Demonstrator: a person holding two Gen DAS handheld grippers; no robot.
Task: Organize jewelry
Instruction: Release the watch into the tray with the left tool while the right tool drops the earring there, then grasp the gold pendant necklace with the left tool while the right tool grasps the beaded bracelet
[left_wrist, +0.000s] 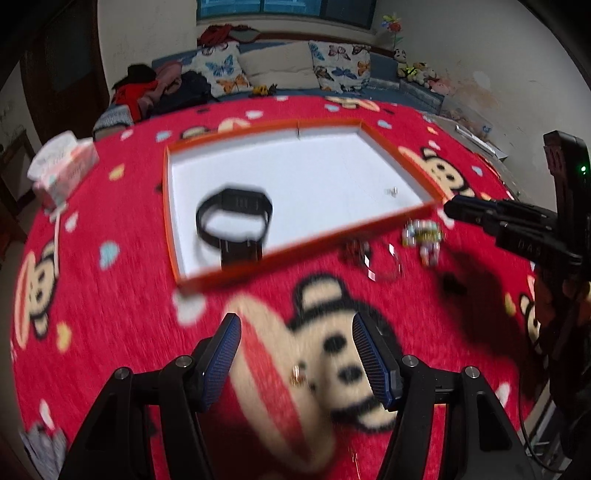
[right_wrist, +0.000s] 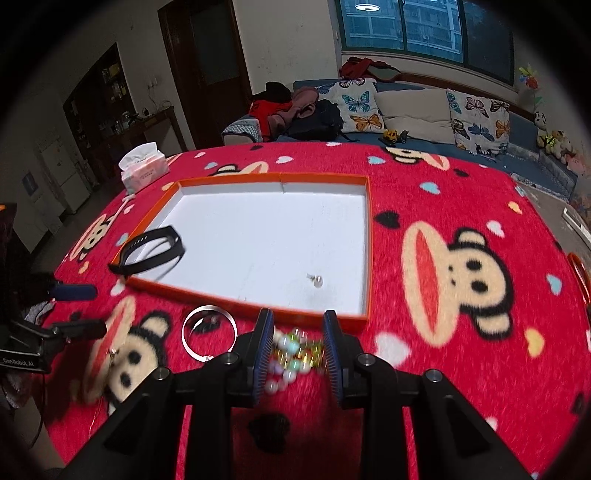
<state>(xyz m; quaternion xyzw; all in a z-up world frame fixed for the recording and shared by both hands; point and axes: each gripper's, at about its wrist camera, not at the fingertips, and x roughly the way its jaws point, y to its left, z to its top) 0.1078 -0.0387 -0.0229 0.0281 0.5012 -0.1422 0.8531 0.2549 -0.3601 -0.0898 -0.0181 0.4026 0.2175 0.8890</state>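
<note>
Red fleece cloth (right_wrist: 424, 206): monkey print, covers the table; all items sit on it or in the tray.
L gripper (left_wrist: 295, 354): fingers spread wide, nothing held; hovers low over the cloth w/ a small gold ring (left_wrist: 297, 373) lying between the fingers, not touched as far as I can tell (view is blurred).
R gripper (right_wrist: 298, 347): fingers partly open, straddling the bead bracelet (right_wrist: 295, 350); pads look close to the beads but no firm grip visible, so I judge it not yet picked.
Bead bracelet: pastel + gold beads, on the cloth just outside the tray's near rim.
Silver bangle (right_wrist: 208, 334): thin hoop flat on the cloth, left of the R gripper, near the tray rim; a small dark piece lies inside the hoop, too blurred to name.
Orange tray (right_wrist: 364, 258): shallow, white floor, beyond the loose pieces.
In tray: black wristband (right_wrist: 153, 251) at the left end, strap overhanging the rim; small pearl stud (right_wrist: 317, 281) toward the right.
Progress est.: 2 pcs in, at least 4 out (ring, bracelet, bangle, dark piece), so under half done.
Next, prob.: close on the bracelet, lift over the rim.
Far: tissue box (right_wrist: 144, 168) at the table's edge; sofa w/ butterfly cushions behind.
</note>
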